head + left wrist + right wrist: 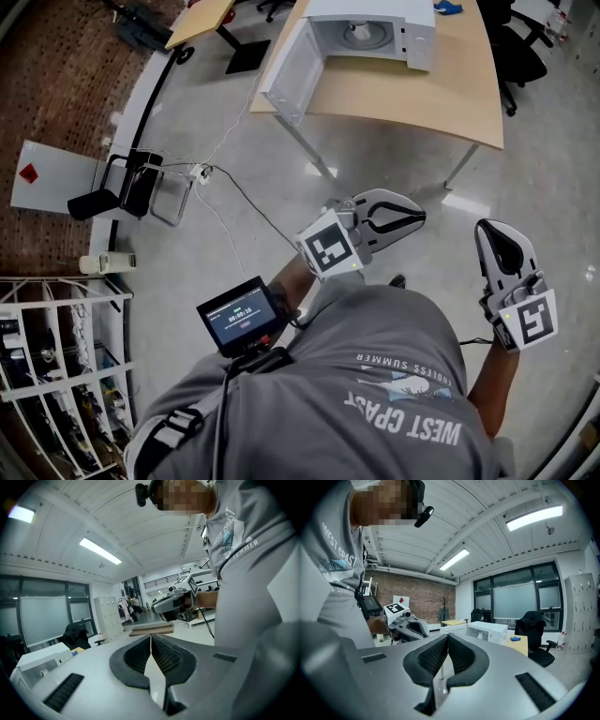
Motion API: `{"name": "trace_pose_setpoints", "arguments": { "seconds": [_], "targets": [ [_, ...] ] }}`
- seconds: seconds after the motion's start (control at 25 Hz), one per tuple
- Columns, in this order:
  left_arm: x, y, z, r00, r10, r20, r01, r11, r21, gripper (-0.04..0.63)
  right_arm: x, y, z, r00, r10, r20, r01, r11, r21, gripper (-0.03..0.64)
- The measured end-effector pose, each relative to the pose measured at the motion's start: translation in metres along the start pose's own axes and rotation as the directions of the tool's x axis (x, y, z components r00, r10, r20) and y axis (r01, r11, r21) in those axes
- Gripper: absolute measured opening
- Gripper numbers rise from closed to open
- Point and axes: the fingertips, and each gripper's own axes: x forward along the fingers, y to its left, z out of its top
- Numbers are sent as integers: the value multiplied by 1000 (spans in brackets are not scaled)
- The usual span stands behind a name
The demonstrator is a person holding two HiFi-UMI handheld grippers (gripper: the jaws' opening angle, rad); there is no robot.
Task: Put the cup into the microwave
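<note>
Microwave (417, 42) on desk (412, 98), door (291, 70) swung left

We hold our right gripper (446, 637), jaws pressed together with nothing between them, before the white microwave (487, 629), open-doored on a wooden table (520, 645), with our left gripper (419, 629) left of the microwave and a black office chair (533, 625) to its right.

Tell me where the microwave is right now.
In the head view the microwave sits at the top centre, on the near left end of the wooden table, with its door swung open to the left.
</note>
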Motion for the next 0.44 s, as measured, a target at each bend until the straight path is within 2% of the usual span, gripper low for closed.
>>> {"name": "trace_pose_setpoints", "arguments": {
  "seconds": [0.2, 0.44],
  "targets": [
    [-22, -15, -2, 1000, 28, -3, -28, 1000, -4, 23, 5, 26, -4, 999, 34, -21, -34, 999, -5, 20],
    [-88, -29, 0, 998, 54, 18, -54, 998, -16, 23, 32, 84, 18, 998, 51, -30, -52, 998, -34, 20]
  ]
}}
